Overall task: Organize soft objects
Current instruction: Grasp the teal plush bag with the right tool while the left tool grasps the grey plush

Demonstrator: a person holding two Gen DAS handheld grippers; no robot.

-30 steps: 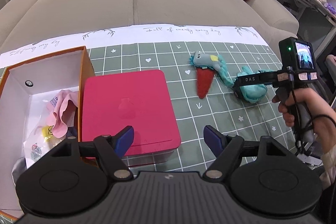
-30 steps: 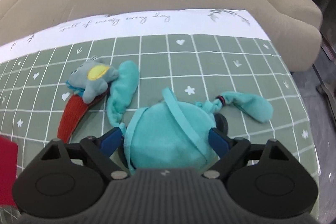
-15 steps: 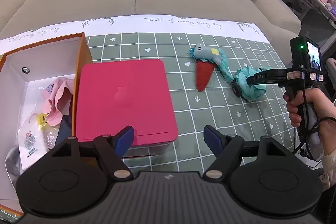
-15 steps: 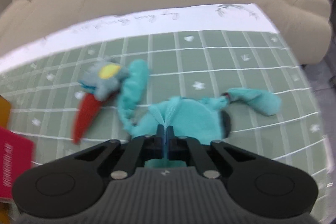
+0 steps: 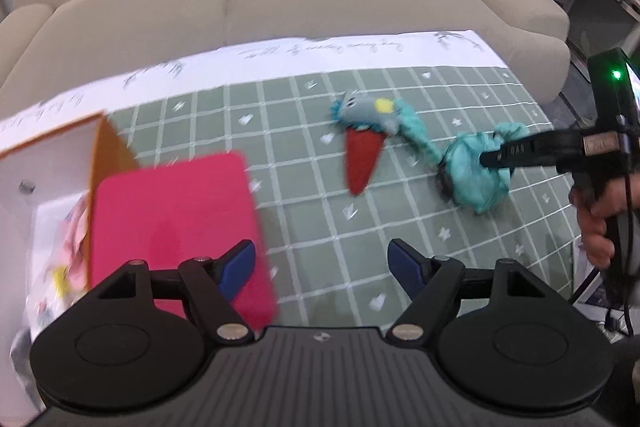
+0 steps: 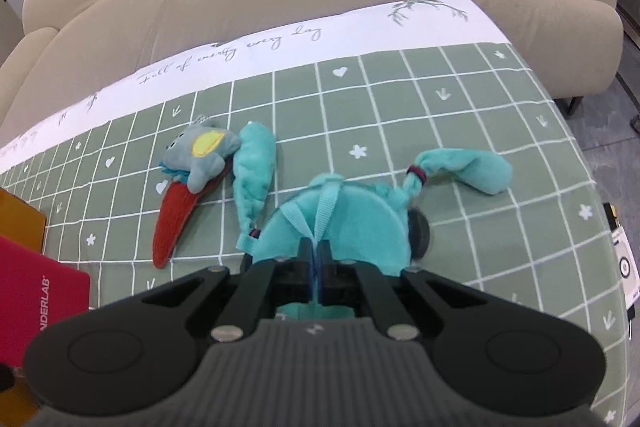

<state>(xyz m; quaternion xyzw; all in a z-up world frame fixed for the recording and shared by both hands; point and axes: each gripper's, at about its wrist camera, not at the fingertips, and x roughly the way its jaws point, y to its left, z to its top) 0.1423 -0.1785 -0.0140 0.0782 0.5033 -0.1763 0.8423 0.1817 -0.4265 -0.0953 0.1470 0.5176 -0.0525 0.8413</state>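
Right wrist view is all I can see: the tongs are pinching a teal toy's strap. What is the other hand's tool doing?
Observer: The left tongs are open and hold nothing, near the pink lid.
Operator: Where could this teal plush go?
Observer: An open orange box, white inside, stands just left of that lid.
Operator: Is anything in it?
Observer: A pink soft item lies inside; blur hides the rest.

Fuzzy teal plush toy [image 6: 352, 223] (woven strap) — smooth checked tablecloth [image 6: 460, 131] — matt red box lid [image 5: 172, 223]
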